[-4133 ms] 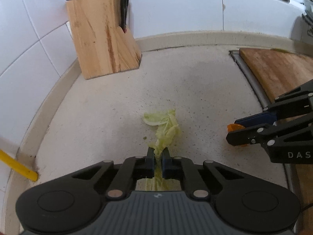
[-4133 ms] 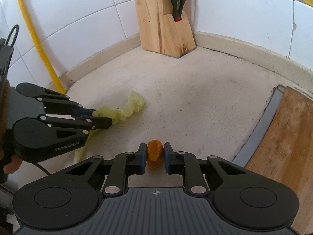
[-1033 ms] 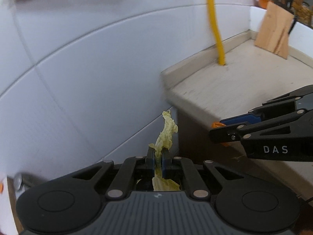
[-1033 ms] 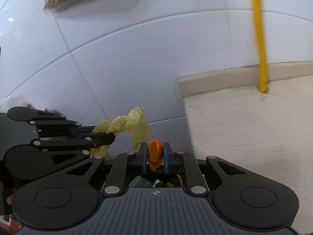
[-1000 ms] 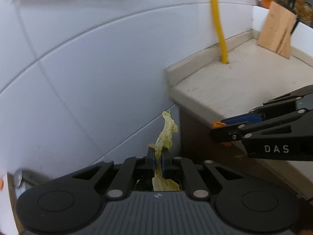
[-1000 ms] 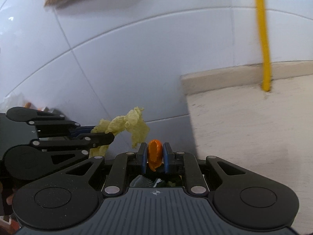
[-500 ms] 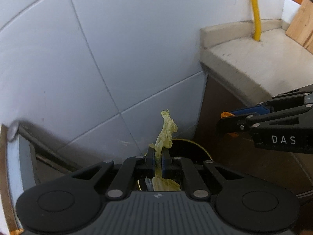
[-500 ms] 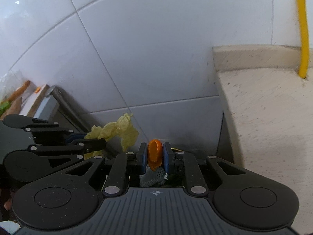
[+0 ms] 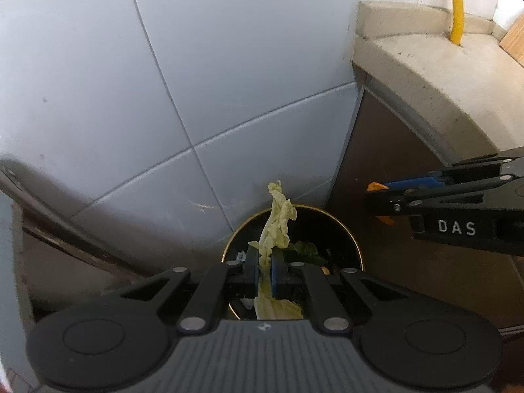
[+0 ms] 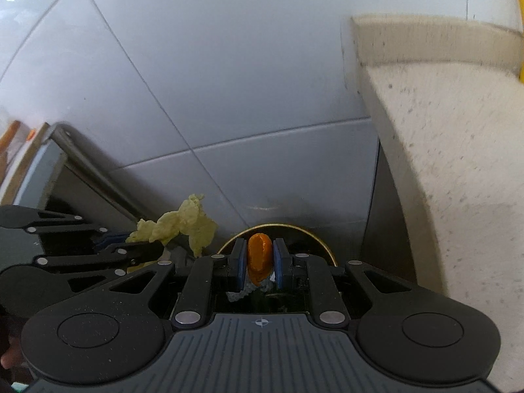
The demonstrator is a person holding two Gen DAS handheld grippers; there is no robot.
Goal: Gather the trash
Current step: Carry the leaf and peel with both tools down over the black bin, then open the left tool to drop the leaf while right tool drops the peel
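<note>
Holding the limp yellow-green cabbage leaf point(image 9: 276, 226) in our clamped left gripper point(image 9: 264, 270) and the orange peel scrap point(image 10: 259, 257) in our clamped right gripper point(image 10: 259, 263) above the round black gold-rimmed bin point(image 9: 355, 245), we judge the peel, toward three o'clock of the rim, may miss.

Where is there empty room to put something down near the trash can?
The counter is bare from its rounded edge back to the yellow pipe. The trash can is crowded: scraps lie inside, and the left gripper with its cabbage leaf and the right gripper with its orange peel hang over it.
</note>
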